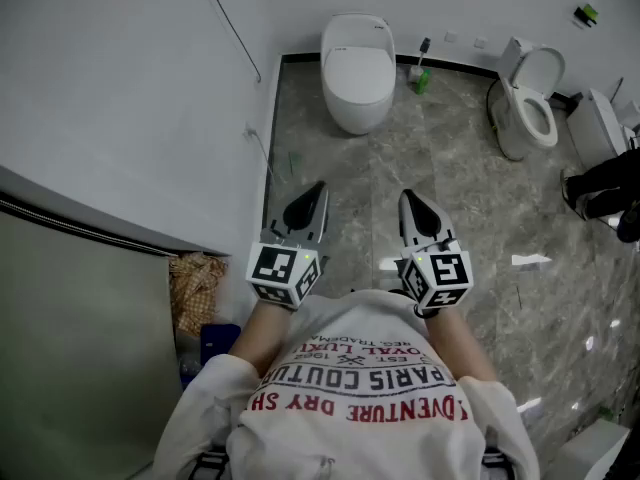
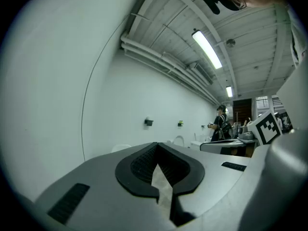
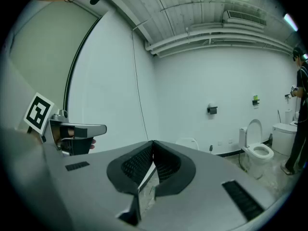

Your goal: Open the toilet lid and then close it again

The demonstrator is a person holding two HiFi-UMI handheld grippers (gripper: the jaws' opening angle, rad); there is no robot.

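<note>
The toilet stands against the far wall with its lid down, well ahead of both grippers. The left gripper and right gripper are held side by side above the marble floor, each clenched on nothing.

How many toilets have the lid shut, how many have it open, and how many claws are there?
Toilet, lid shut: 1
Toilet, lid open: 1
Claws: 2, left claw and right claw
Total: 4; the white fixture at the right edge is unclear, uncounted.
</note>
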